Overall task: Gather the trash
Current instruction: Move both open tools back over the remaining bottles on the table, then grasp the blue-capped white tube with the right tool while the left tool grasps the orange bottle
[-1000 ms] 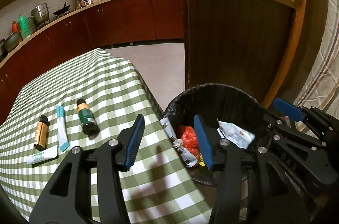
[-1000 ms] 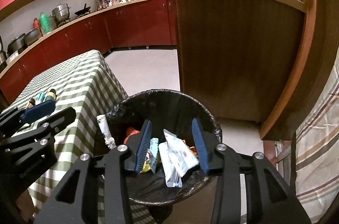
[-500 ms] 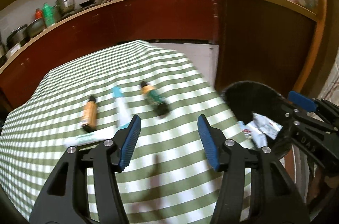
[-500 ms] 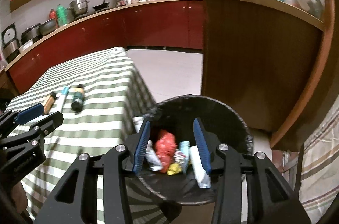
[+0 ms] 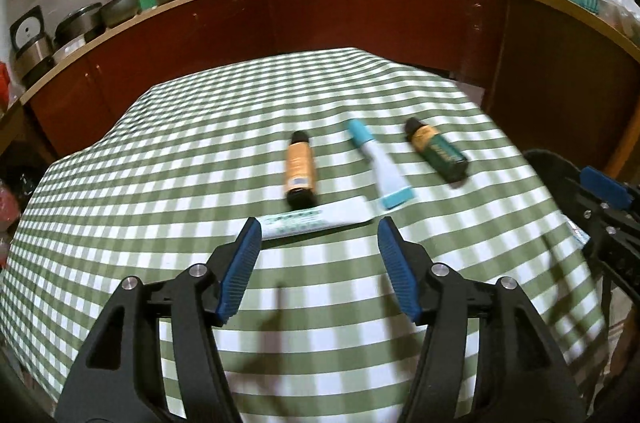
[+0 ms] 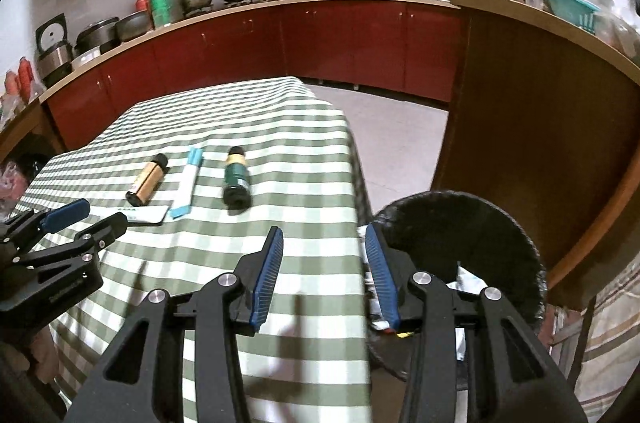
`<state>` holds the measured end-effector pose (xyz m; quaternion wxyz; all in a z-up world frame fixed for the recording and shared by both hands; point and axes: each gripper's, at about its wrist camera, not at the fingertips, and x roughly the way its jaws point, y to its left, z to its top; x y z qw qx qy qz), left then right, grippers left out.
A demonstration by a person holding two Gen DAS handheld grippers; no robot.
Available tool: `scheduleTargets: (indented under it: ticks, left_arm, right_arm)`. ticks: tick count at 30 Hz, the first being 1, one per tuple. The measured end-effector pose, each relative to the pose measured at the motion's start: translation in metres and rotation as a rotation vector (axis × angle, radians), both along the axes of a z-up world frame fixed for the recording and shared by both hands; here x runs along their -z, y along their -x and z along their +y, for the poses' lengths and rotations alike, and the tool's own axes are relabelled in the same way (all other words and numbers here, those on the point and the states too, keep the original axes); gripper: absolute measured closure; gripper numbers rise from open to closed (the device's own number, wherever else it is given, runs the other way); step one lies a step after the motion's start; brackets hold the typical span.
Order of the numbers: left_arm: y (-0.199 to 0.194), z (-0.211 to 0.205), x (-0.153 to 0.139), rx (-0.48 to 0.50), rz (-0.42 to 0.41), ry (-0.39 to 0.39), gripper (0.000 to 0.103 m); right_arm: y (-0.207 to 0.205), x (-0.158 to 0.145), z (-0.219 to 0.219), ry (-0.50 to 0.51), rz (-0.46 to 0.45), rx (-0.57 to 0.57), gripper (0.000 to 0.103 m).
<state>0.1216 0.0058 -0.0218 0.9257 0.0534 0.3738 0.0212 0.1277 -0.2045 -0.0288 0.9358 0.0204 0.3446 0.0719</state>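
The left claw (image 5: pixel 318 237) is over the table (image 5: pixel 160 183) with nothing in it, and its jaws are opening. Just past its tips lies the white tube (image 5: pixel 316 217), flat and crosswise. A bit further, from left to right, lie the orange bottle (image 5: pixel 300 171), the blue and white tube (image 5: pixel 380 167) and the green bottle (image 5: pixel 438 151).

The right claw (image 6: pixel 322 243) is partly spread and holds nothing too. It hangs over the table edge. The green bottle (image 6: pixel 236 177) is ahead of it and a little to its left. The black trash bin (image 6: pixel 472 223) is close by on its right, below the table edge, with wrappers inside.

The next step looks like picking up the white tube. To do it well, the left claw should open wider than the tube, come down with one finger on each long side, and squeeze at the middle so it will not tip.

A second ago both claws were over the bin. Now they have swung to the table, and the left claw is spread wider than before.
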Motion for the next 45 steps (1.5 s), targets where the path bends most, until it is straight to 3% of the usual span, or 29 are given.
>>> scheduleTargets:
  ticks: [12, 20, 33, 38, 45]
  left_arm:
    - [-0.009, 0.049, 0.01, -0.027, 0.03, -0.02, 0.042]
    - [-0.021, 0.053, 0.009, -0.014, 0.039, -0.017, 0.042]
    - [-0.03, 0.076, 0.001, -0.048, 0.022, 0.005, 0.041]
    - [-0.033, 0.092, 0.003, -0.076, 0.026, 0.011, 0.041]
    - [-0.037, 0.107, 0.004, -0.097, 0.029, 0.03, 0.041]
  right_arm:
    - [-0.009, 0.0, 0.021, -0.003, 0.016, -0.028, 0.058]
    - [-0.022, 0.001, 0.034, -0.011, 0.032, -0.049, 0.058]
    - [-0.058, -0.002, 0.102, 0.008, 0.045, -0.199, 0.059]
    - [-0.072, 0.008, 0.121, 0.031, 0.086, -0.227, 0.065]
    - [-0.083, 0.018, 0.136, 0.07, 0.139, -0.236, 0.082]
